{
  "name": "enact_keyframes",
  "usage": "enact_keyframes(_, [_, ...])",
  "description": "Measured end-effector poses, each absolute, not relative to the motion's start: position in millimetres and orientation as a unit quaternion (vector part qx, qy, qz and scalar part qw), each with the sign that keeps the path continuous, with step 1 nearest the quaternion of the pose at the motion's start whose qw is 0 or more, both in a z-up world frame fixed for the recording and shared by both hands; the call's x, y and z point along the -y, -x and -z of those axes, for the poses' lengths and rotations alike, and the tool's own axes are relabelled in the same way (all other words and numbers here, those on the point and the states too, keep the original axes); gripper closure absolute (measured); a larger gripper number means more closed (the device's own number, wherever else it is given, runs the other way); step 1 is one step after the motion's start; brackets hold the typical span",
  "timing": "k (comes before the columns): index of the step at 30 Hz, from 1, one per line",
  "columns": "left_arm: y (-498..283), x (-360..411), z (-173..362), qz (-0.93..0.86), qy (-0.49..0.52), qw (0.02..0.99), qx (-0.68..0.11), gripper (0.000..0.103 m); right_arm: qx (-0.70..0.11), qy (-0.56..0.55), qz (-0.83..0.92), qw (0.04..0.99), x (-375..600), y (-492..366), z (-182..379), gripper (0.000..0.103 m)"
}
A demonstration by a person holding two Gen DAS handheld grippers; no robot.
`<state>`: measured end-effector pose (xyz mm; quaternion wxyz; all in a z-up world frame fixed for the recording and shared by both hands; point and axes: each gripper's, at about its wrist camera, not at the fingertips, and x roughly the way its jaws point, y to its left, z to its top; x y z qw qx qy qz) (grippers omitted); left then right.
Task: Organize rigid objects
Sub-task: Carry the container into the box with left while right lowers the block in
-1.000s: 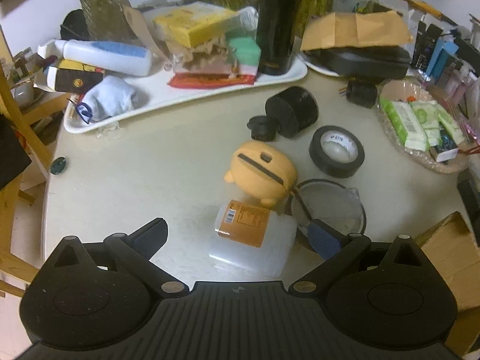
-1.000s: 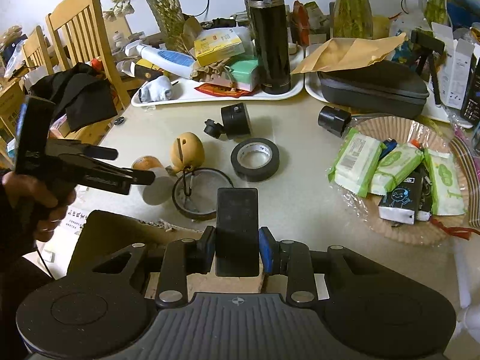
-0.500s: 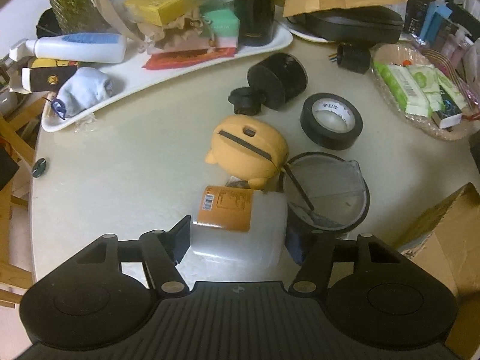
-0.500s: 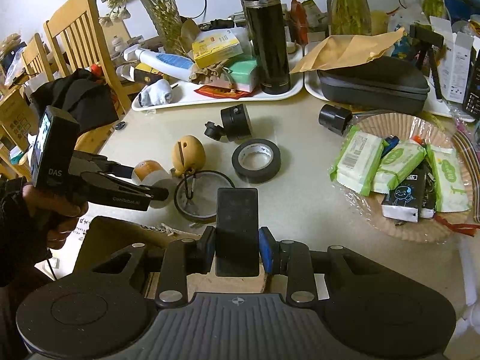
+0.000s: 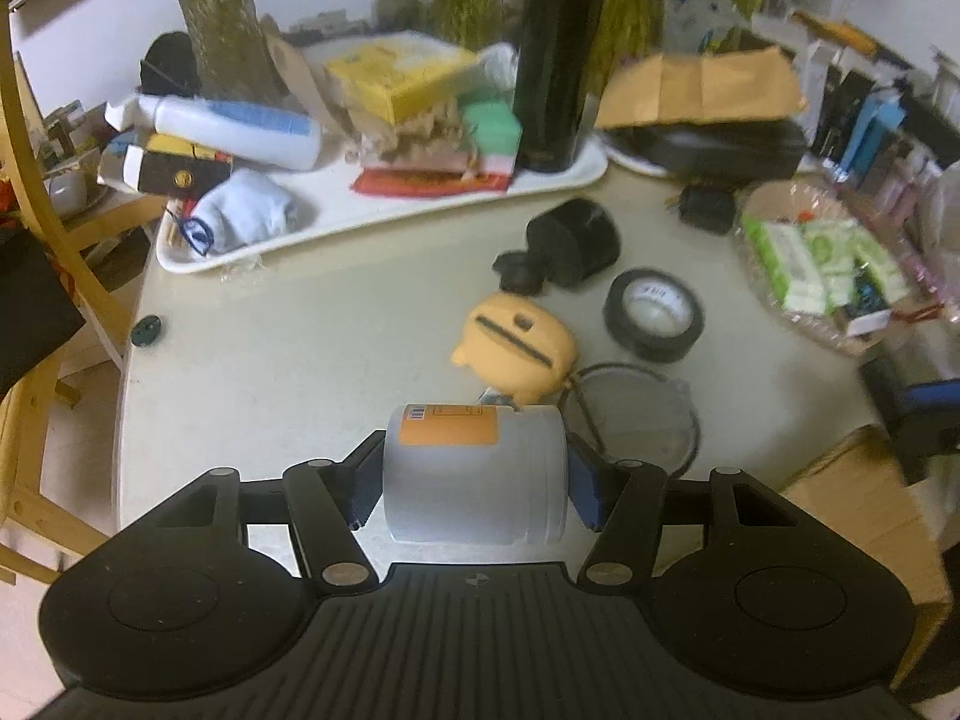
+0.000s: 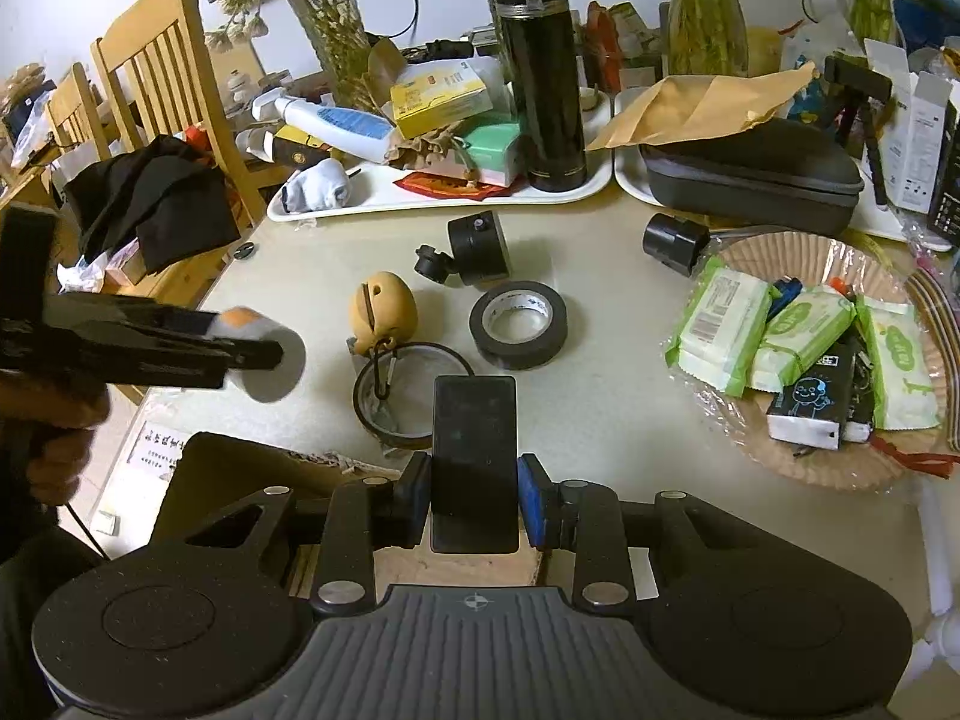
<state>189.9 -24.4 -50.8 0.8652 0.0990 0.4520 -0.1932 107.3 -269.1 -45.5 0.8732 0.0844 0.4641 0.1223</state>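
My left gripper (image 5: 474, 480) is shut on a white plastic jar with an orange label (image 5: 474, 474) and holds it lifted above the table; the right wrist view shows the jar (image 6: 264, 354) in that gripper at the left. My right gripper (image 6: 474, 504) is shut on a flat black phone-like slab (image 6: 475, 456), held above an open cardboard box (image 6: 252, 468). On the table lie a yellow pouch (image 5: 519, 339), a roll of black tape (image 5: 654, 315), a round clear lid (image 5: 636, 414) and a black cylinder (image 5: 573, 243).
A white tray (image 6: 372, 198) with a black flask (image 6: 543, 78), bottle and boxes stands at the back. A black case (image 6: 750, 171) sits back right. A basket of wipe packs (image 6: 804, 354) is at the right. Wooden chairs (image 6: 162, 102) stand left.
My left gripper closed on the white jar and lifted it off the table. The right gripper stayed over the box with the black slab.
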Motion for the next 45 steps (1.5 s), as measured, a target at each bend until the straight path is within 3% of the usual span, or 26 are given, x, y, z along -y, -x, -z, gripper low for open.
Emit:
enact_keyframes(18, [-123.8,34.1,-7.4,0.195,-0.076,0.876,-0.434,0.044,-0.474,-0.063,-0.139,0.867,251.6,-98.9,47.6,0.07])
enact_keyframes(45, [-104.8,39.3,59.1,0.117,-0.05,0.842,-0.524,0.044,-0.541,-0.052,-0.106,0.832,237.8,-97.2,81.5,0.07])
